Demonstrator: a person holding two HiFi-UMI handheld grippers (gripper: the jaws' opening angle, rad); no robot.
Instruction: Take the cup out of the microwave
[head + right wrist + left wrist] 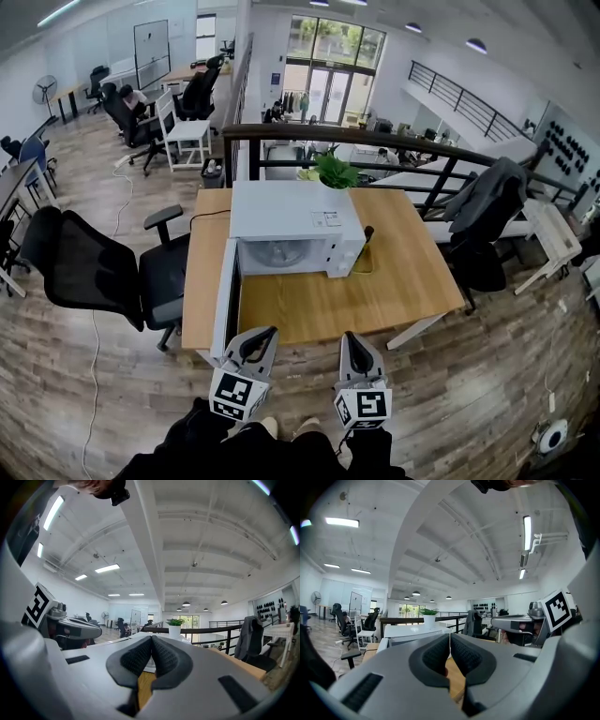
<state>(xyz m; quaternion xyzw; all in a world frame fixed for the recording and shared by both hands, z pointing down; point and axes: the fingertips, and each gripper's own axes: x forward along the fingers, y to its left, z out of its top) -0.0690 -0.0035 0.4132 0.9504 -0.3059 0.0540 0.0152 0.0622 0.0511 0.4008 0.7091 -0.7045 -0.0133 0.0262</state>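
The microwave (pixel 295 225) stands on the wooden table (pixel 412 272), with its door (pixel 225 300) swung wide open toward the near edge. The cup cannot be made out in the open cavity. The left gripper (pixel 266 333) (pixel 450 637) and the right gripper (pixel 349 337) (pixel 151 639) hover side by side at the table's near edge. Each has its jaws pressed together on nothing. A potted plant (pixel 335 172) sits behind the microwave.

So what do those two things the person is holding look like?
Both are pale grey, wedge-shaped plastic. The left gripper and right gripper each carry a cube with black-and-white square markers, and dark ribbed pads line the jaws. The person wears dark clothing.
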